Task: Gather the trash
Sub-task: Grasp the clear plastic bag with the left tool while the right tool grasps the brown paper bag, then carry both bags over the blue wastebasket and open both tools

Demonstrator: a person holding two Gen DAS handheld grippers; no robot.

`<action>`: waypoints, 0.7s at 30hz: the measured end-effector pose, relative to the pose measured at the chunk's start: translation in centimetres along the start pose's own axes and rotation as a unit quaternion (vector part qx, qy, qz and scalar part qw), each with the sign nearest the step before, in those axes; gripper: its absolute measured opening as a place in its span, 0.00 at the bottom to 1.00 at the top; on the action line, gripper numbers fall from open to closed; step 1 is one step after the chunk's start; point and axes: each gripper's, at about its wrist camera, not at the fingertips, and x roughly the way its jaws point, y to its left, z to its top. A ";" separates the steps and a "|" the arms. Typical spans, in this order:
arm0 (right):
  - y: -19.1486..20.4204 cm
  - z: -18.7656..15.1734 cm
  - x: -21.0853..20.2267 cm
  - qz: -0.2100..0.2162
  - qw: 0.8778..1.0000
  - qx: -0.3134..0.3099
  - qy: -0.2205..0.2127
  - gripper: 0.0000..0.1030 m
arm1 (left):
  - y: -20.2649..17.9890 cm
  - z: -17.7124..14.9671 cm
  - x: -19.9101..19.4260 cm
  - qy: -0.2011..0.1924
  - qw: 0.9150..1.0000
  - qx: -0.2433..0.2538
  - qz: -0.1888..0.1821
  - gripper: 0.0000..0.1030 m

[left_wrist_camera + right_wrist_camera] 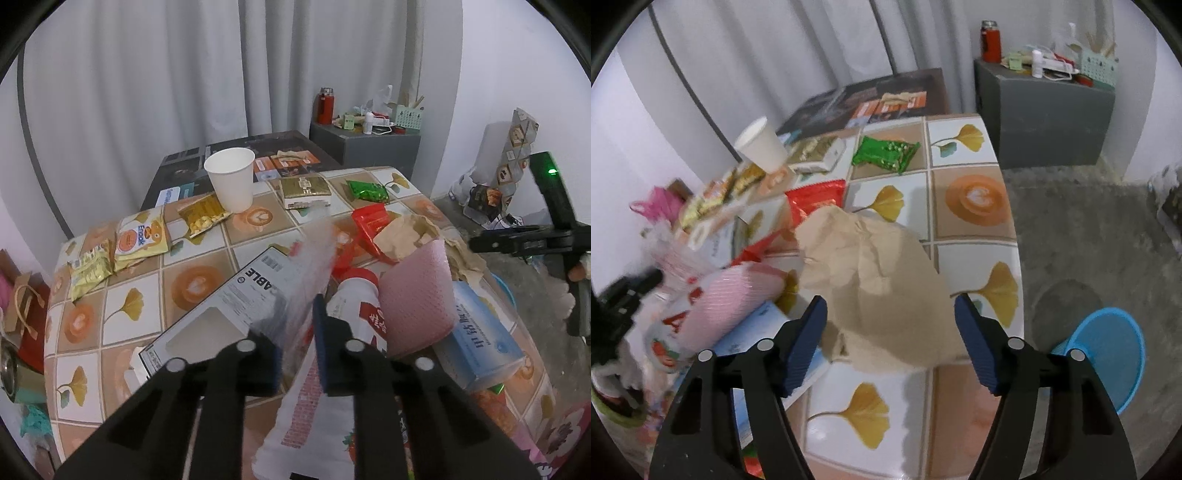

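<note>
My left gripper (299, 350) is shut on a clear plastic wrapper (314, 273) that sticks up between its blue pads, above a white and red printed bag (317, 417). Beside it lie a white CABLE box (236, 299), a white bottle with red cap (356, 295) and a pink bubble mailer (417, 299). My right gripper (890, 343) is open, its jaws on either side of the near end of a crumpled brown paper bag (879, 273) on the table. A blue bin (1108, 347) stands on the floor to the right.
The tiled-pattern table (975, 240) holds a white paper cup (232, 177), yellow snack packs (140, 236), a green packet (884, 153), a red wrapper (816, 199), a gold box (304, 188) and a blue tissue box (476, 332). A grey cabinet (1045, 110) stands behind.
</note>
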 end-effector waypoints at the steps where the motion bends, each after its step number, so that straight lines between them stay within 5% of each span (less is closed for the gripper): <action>1: 0.2 0.1 0.6 -0.008 1.000 -0.010 0.007 0.61 | 0.1 0.0 -0.1 -0.003 1.000 0.000 0.000 0.09; 6: 0.8 -0.1 2.8 -0.032 0.998 -0.036 0.032 0.51 | 0.3 0.1 -1.0 -0.019 1.000 -0.002 -0.002 0.06; 15: 0.6 -0.5 3.0 -0.046 0.997 -0.039 0.040 0.04 | 0.9 0.4 -3.2 -0.058 0.998 -0.016 -0.015 0.04; 21: 0.6 -0.2 1.1 -0.038 0.999 -0.032 0.015 0.01 | 1.1 0.7 -4.7 -0.082 0.996 -0.025 -0.018 0.04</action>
